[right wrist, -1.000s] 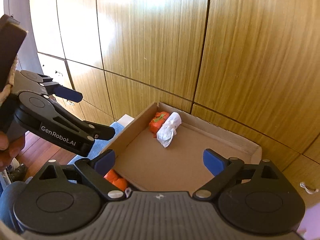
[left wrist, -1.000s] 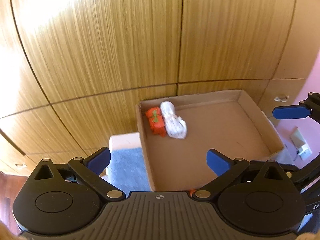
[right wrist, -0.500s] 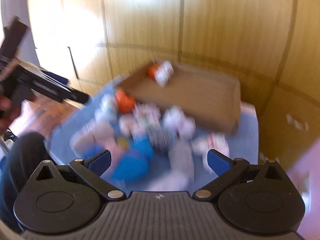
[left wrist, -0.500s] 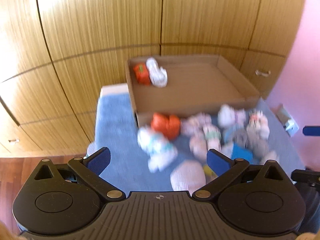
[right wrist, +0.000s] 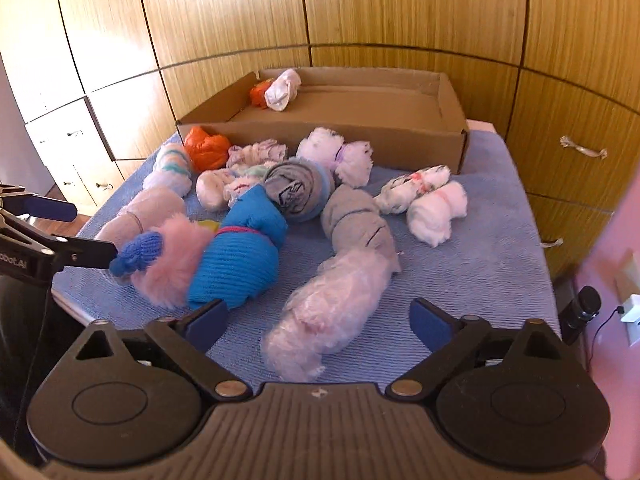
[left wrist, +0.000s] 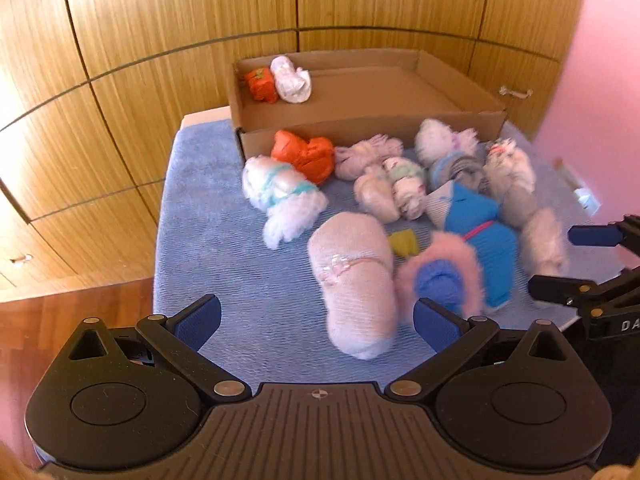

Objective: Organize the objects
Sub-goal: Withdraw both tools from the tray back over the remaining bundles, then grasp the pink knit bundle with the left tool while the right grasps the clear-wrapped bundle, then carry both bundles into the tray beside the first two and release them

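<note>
Left wrist view: the left hand-held gripper (left wrist: 316,316) hangs wide open, gripping nothing, over the blue-covered table (left wrist: 208,232). A pale pink sock roll (left wrist: 354,280) lies just ahead between its fingers; the cardboard box (left wrist: 360,128) sits farther ahead.

Right wrist view: the right hand-held gripper (right wrist: 318,318) stands wide, its jaws having just narrowed slightly, with a fluffy pale roll (right wrist: 332,308) lying loose between them.

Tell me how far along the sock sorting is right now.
Barely started. Two bundles, an orange one and a white one, lie in the cardboard box. Nothing is in hand: the left gripper and right gripper are open and empty. About a dozen bundles remain on the blue towel.
</note>
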Motion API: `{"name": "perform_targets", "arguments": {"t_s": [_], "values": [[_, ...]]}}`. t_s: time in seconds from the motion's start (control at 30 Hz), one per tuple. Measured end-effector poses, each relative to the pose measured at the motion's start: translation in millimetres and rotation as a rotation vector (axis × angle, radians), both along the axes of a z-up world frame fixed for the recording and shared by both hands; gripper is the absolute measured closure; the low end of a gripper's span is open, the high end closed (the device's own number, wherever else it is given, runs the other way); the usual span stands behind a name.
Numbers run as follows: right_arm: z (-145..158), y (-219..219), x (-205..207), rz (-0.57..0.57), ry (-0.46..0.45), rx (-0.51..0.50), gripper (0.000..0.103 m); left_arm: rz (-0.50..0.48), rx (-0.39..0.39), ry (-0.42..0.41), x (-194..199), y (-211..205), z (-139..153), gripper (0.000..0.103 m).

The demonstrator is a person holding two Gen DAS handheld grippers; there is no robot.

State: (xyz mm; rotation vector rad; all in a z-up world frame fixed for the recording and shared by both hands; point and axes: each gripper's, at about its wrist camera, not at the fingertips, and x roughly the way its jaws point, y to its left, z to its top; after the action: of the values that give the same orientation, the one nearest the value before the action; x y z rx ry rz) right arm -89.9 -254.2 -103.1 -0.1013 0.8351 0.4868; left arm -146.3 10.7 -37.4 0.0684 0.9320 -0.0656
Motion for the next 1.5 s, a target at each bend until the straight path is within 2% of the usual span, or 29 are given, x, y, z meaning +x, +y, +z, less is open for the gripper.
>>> {"name": "perform_targets", "arguments": {"t_s": [0.07, 0.17, 0.23, 0.3, 0.37, 0.47, 0.57, 0.7, 0.8, 0.87, 1.03, 1.2, 1.5], "values": [[-5.2, 0.5, -0.8, -0.006, 0.003, -0.009, 0.018, 0.005, 0.024, 0.001, 3.0, 2.2, -5.5, 0.000], [-8.7, -3.9, 2.2, -0.030, 0.013, 0.000, 0.028, 0.005, -0.001, 0.008, 6.9, 8.2, -7.6, 0.000], [-9.3, -9.3, 4.6, -0.048, 0.022, 0.013, 0.030, 0.003, 0.002, 0.002, 7.9, 8.8, -5.6, 0.000], [-9.7, -13.1, 5.1, -0.060, 0.023, 0.025, 0.036, 0.002, -0.002, -0.004, 9.1, 10.1, -5.4, 0.000], [-9.3, -16.4, 5.3, -0.065, 0.025, 0.037, 0.048, 0.015, -0.003, -0.004, 9.8, 12.5, -5.0, 0.000], [-7.5, -18.5, 4.2, -0.064, 0.019, 0.043, 0.057, 0.038, -0.023, 0.002, 11.1, 16.5, -4.3, 0.000], [-7.5, -18.4, 4.6, -0.053, 0.016, 0.042, 0.057, 0.046, -0.039, 0.011, 16.9, 13.9, -4.6, 0.000], [-7.8, -20.6, 3.9, -0.050, 0.016, 0.049, 0.058, 0.015, 0.004, 0.000, 28.1, 0.2, -11.3, 0.000], [-6.9, -24.8, 1.8, -0.050, 0.010, 0.055, 0.061, 0.009, 0.000, 0.012, 36.4, -1.3, -20.4, 0.002], [-5.9, -28.6, 0.9, -0.053, 0.004, 0.057, 0.062, 0.000, -0.016, 0.022, 38.6, -0.7, -25.1, 0.009], [-1.6, -33.9, -0.5, -0.050, -0.004, 0.059, 0.066, -0.036, -0.092, 0.035, 35.0, -3.7, -22.4, 0.052], [8.4, -34.8, -4.8, -0.030, -0.025, 0.059, 0.066, -0.063, -0.088, 0.027, 29.6, -7.5, -16.0, 0.053], [24.3, -43.8, -7.4, -0.031, -0.051, 0.074, 0.066, -0.055, -0.116, -0.001, 22.3, 1.3, 5.5, 0.054]]}}
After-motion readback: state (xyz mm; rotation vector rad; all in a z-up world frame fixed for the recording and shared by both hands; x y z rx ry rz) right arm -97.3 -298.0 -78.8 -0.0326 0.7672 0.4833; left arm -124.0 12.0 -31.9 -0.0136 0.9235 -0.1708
